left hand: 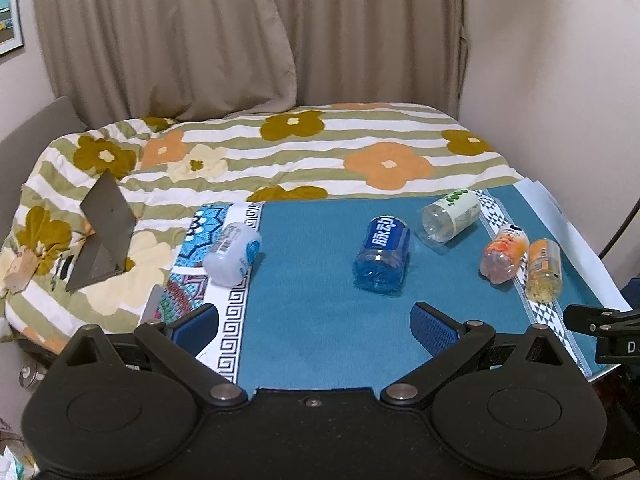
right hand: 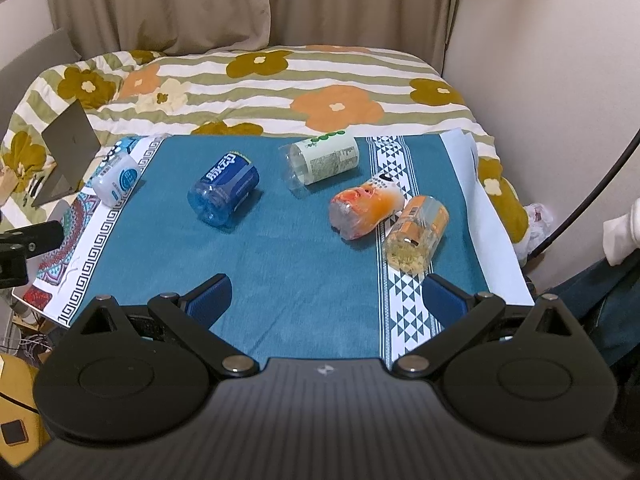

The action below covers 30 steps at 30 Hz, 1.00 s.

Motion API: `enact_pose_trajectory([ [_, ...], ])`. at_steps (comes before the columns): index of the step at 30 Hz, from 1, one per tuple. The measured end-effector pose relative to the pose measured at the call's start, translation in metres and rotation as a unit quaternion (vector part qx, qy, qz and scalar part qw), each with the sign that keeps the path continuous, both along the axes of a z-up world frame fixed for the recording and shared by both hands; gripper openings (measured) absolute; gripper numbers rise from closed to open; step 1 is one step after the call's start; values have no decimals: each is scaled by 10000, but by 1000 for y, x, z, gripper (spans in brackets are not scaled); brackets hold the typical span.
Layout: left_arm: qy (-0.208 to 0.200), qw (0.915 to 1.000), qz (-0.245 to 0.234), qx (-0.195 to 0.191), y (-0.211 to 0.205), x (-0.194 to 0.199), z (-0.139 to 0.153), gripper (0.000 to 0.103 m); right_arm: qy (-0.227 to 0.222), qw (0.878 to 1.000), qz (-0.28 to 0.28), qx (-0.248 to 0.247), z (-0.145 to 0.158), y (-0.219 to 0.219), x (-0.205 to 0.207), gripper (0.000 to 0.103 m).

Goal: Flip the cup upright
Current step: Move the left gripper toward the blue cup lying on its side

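Observation:
Several cut-bottle cups lie on their sides on the teal cloth (left hand: 312,264): a white one (left hand: 233,253) at the left, a blue one (left hand: 383,253) in the middle, a clear green-labelled one (left hand: 451,215) behind it, an orange-pink one (left hand: 505,253) and a yellow-orange one (left hand: 543,271) at the right. They also show in the right wrist view: the white (right hand: 116,178), blue (right hand: 224,188), green-labelled (right hand: 324,160), orange-pink (right hand: 366,206) and yellow-orange (right hand: 418,232) cups. My left gripper (left hand: 316,322) is open and empty, near the cloth's front edge. My right gripper (right hand: 328,296) is open and empty, in front of the cups.
The cloth (right hand: 280,256) lies on a bed with a flowered striped quilt (left hand: 280,148). A grey folded stand (left hand: 102,232) sits on the quilt at the left. Curtains (left hand: 180,40) and a wall stand behind. White paper (right hand: 488,208) edges the cloth's right side.

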<state>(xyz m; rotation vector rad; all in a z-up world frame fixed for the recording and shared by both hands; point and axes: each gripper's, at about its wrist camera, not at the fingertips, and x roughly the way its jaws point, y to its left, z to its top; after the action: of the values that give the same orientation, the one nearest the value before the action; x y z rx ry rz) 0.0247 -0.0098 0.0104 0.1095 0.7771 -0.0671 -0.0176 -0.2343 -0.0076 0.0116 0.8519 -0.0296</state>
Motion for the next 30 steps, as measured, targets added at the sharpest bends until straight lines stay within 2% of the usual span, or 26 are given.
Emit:
enact_pose_trajectory([
  [11,371,9973,-621,-112,-25,75,-8,103,176,9998,113,-5,-19,-18,35,103],
  [18,677,9921,-1053,131,-47,129,-33,103,345,9993,71,160,-46,-24,59,103],
  [26,1311,9793,-1525,230,-72,185,-74,101,574,9979,-103,264,-69,-26,78,103],
  [30,1705,9694,-1718,420,-84,205,-99,94,661,9969,-216,376,-79,-28,84,103],
])
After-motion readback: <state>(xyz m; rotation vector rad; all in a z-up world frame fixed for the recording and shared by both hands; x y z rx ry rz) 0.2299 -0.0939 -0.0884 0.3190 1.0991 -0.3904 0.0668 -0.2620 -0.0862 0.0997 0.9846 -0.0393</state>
